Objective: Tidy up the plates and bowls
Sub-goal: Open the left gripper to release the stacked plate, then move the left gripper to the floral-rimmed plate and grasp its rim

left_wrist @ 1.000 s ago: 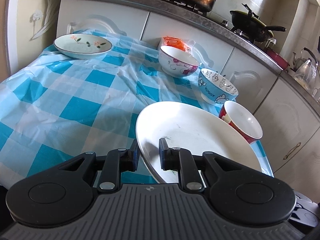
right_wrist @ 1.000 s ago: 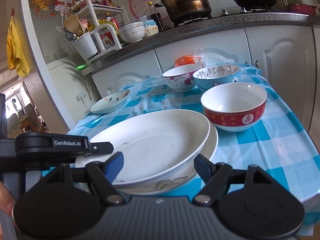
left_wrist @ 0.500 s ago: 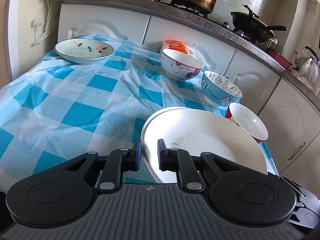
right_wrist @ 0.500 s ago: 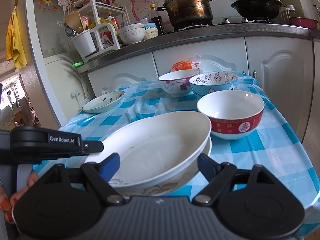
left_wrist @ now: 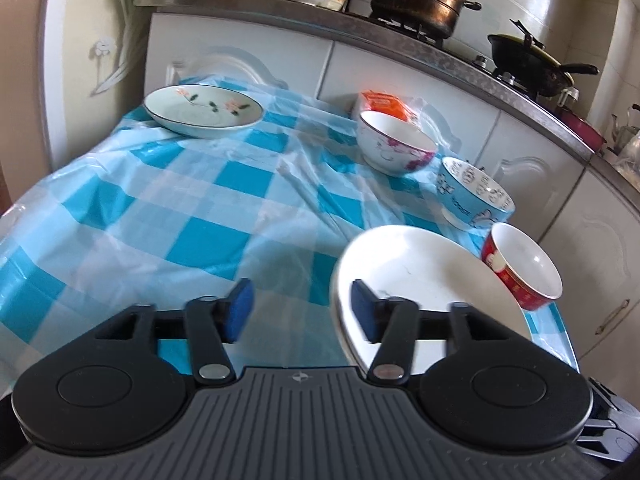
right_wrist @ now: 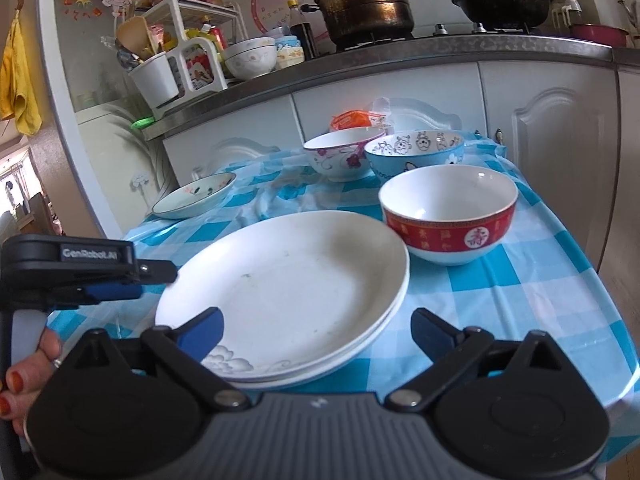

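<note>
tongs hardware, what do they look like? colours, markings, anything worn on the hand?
Both tongs match. The left tongs and right tongs have a grey ribbed body, two round black housings, black arms with silver pivot screws and blue pads. From the right camera, the left one's side bears white "GenRobot.AI" lettering. The hand wears a ring and red nail polish. No cables visible.

Soft daylight, fairly bright; strong fisheye bending at edges; slight motion blur; dark corner vignetting.
</note>
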Demonstrator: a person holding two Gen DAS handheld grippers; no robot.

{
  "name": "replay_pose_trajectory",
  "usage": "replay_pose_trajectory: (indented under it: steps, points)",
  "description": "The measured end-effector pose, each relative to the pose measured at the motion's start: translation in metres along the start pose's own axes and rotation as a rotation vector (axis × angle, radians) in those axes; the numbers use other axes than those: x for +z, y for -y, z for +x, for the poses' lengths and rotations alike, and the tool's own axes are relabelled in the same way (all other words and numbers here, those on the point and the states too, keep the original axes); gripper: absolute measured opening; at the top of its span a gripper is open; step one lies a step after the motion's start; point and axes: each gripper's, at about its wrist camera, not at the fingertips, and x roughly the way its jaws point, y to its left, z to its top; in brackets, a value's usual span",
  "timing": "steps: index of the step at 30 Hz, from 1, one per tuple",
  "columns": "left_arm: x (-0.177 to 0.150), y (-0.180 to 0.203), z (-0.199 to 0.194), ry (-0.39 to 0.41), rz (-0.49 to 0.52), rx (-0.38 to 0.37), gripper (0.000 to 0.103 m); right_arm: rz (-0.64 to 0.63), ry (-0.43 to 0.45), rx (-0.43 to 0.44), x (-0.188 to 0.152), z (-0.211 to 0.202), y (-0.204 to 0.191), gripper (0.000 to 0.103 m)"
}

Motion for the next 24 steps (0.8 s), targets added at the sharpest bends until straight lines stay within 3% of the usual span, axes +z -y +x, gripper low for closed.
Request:
replay_pose_trajectory:
  steps: [1,3,8,16,24]
  points:
    - [0.002,-0.003,0.0,-0.002,-0.012,0.001,0.092,0.005,0.005,-0.004,0.0,-0.001,0.001,0.101]
    - [0.006,-0.008,0.0,0.002,-0.03,0.009,0.1,0.014,0.024,-0.009,0.001,-0.004,0.003,0.102]
    - [0.018,-0.018,0.004,0.049,-0.072,0.056,0.103,0.028,0.076,-0.013,0.003,-0.01,0.009,0.102]
    - [0.034,-0.02,0.022,0.126,-0.045,0.23,0.103,-0.019,0.119,-0.052,0.002,-0.007,0.008,0.102]
    - [0.054,-0.021,0.044,0.15,-0.044,0.294,0.103,-0.024,0.134,-0.107,0.004,-0.001,0.014,0.102]
